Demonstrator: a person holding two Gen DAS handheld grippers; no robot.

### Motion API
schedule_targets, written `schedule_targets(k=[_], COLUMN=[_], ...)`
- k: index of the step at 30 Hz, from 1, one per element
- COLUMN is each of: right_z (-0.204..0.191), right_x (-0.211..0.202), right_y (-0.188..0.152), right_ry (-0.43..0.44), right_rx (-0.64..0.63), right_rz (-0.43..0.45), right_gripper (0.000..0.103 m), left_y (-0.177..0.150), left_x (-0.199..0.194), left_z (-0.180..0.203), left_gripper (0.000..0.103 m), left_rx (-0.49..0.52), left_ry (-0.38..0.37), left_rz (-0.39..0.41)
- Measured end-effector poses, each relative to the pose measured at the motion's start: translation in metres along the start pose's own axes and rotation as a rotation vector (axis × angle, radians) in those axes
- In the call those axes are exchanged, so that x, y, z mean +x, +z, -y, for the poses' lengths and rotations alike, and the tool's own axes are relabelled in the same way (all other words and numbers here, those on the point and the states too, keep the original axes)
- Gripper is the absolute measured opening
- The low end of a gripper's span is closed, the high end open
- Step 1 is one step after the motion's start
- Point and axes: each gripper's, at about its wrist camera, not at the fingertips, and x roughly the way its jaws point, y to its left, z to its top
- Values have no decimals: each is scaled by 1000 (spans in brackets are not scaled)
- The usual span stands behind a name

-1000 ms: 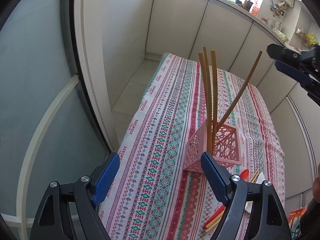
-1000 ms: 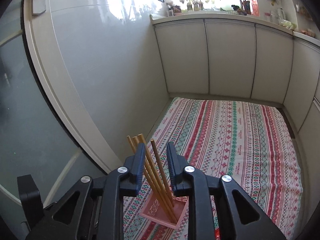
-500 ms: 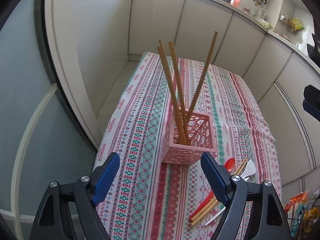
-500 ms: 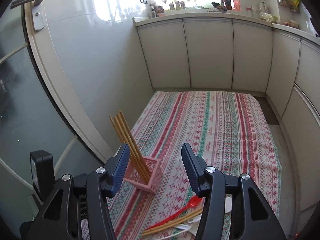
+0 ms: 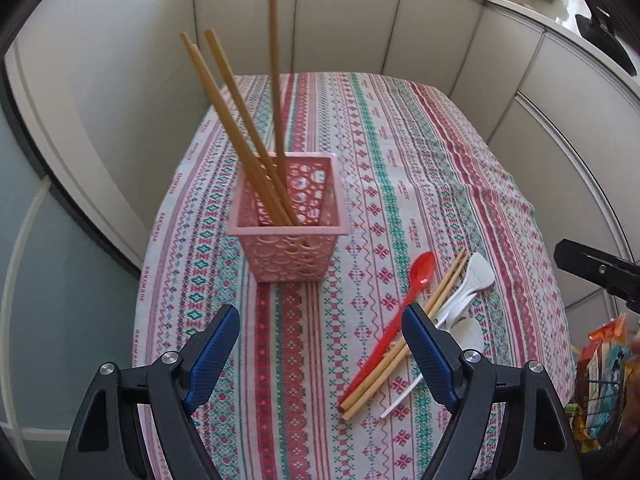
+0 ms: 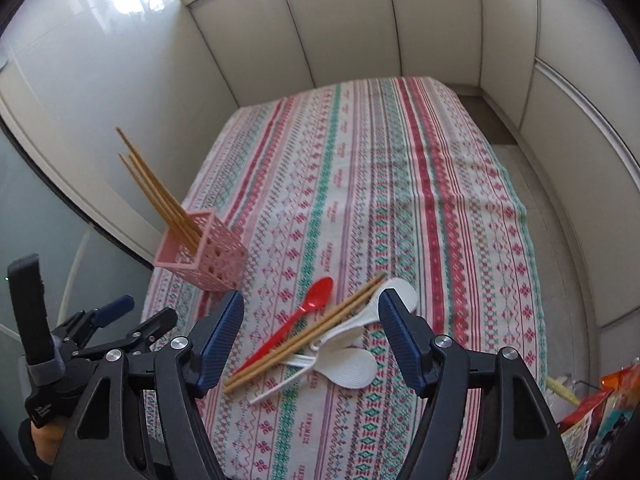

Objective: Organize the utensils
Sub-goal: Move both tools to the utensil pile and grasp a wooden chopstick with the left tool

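Observation:
A pink lattice basket [image 5: 286, 236] stands near the table's left edge with several wooden chopsticks [image 5: 236, 120] upright in it; it also shows in the right wrist view [image 6: 202, 258]. A red spoon [image 5: 404, 304] [image 6: 298, 316], two loose chopsticks [image 5: 404, 348] [image 6: 308, 332] and white spoons [image 5: 466, 292] [image 6: 352, 360] lie on the cloth to its right. My left gripper [image 5: 320, 356] is open and empty, in front of the basket. My right gripper [image 6: 310, 336] is open and empty, above the loose utensils.
The table has a striped patterned cloth [image 6: 380, 184]. White cabinet walls [image 6: 360, 32] surround it on the far side and right. Snack packets [image 5: 600, 364] sit in a wire rack at the right. The left gripper shows at lower left in the right wrist view [image 6: 116, 324].
Both grippers have tilted down and pulled back toward the near table edge. My right gripper opened, leaving a chopstick in the basket, and now hangs over the loose utensils.

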Motion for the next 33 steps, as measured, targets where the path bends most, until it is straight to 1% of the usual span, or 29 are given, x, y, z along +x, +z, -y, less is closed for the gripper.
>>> schedule_targets(k=[5,8,9,10,11,14,16,17,19,21,25,33], right_z=[36,51,55,58,62,72,77,79,83,86,91,106], right_x=[20,23,25,26,27,31,31,31,31,31,34,38], right_y=[-9,-11,-12,-12,-13,-15,-15,-15,-15,-14,-14,-15], right_ry=[-59,-75,-84,-93,-97,-92,-88,-88,-88,-85,-74,-78], right_rx=[81,103,107,112,118,135,141,144,148,152,159,191], right_rz=[-101,-116,-120,-125,-133,-153,-154,-154,-154,-155,-163,-171], right_gripper=[72,72,72,72,72,72,72,72,72,72,72,72], left_y=[-1,1,3,5,8,16,20,22,25,27,31,35], left_x=[22,38,42,47,50,60,68,72,81,90,109,134], left_z=[29,44,48,53,57,66,73,76,85,95,112,121], left_gripper=[84,83,80,75,72,58,40,36,22,12,9,7], left_rx=[62,86,92,99,102,103,99,101,114,142,190,211], left_ry=[-79,-118,-129,-140,-150,-192,-222,-236,-252,-261,-239,-194], left_rz=[-77,-125,-134,-145,-153,-176,-196,-205,-221,-237,-246,-274])
